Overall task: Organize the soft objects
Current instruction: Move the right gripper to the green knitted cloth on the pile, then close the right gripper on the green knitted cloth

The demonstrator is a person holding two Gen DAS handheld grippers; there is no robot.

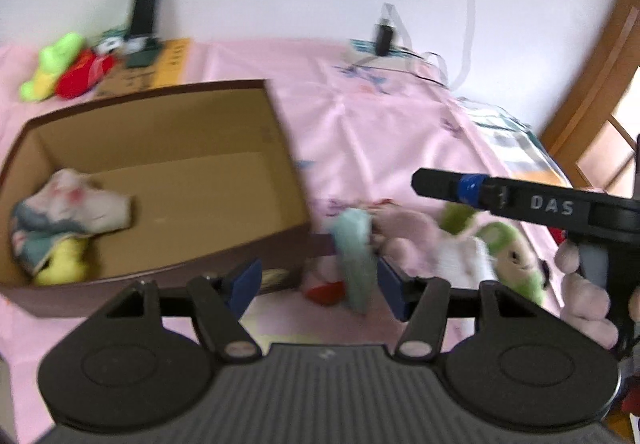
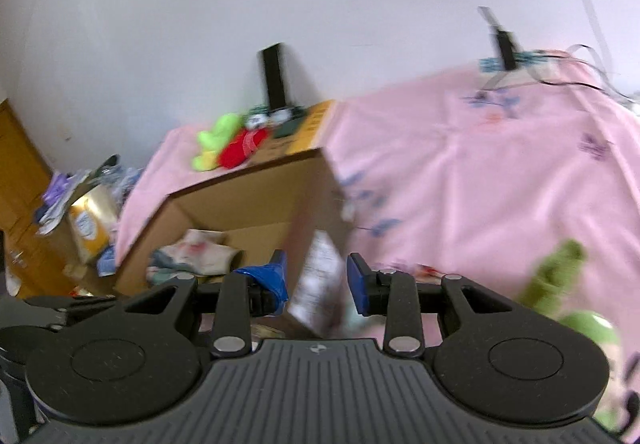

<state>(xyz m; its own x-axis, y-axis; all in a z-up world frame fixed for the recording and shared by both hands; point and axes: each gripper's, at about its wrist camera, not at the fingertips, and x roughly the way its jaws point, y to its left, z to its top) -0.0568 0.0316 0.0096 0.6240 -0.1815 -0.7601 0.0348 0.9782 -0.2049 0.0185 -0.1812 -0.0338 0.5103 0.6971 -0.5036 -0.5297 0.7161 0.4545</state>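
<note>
surface: pink sheet (image 1: 360, 116) over what looks like a bed, white wall behind; both views motion-blurred.
box: one cardboard box (image 1: 280, 132), open top, on the sheet. Inside: one crumpled patterned cloth (image 1: 68, 212) and one yellow soft piece (image 1: 64, 264) under it, both at the left end.
left gripper (image 1: 320, 280): jaws open. Pale teal soft toy (image 1: 354, 256) sits between them, just outside the box's right wall; can't confirm either pad presses it.
right gripper (image 2: 316, 280): jaws apart, nothing clamped. Printed label on the box wall (image 2: 320, 284) shows in the gap; box corner is right below.
pile: right of the box, roughly three more plush – one pink (image 1: 404, 232), one green-and-white (image 1: 492, 256), one pale pink at the frame edge (image 1: 580, 292). Blur makes the count approximate.
far corner: one neon-green toy (image 1: 52, 64), one red toy (image 1: 80, 78), beside a black stand.
step, my read: pick the teal toy, move it into the box.
how: close around its middle, lift clear of the box wall before crossing, drop in the bare right half. Keep the right gripper out of the path.
</note>
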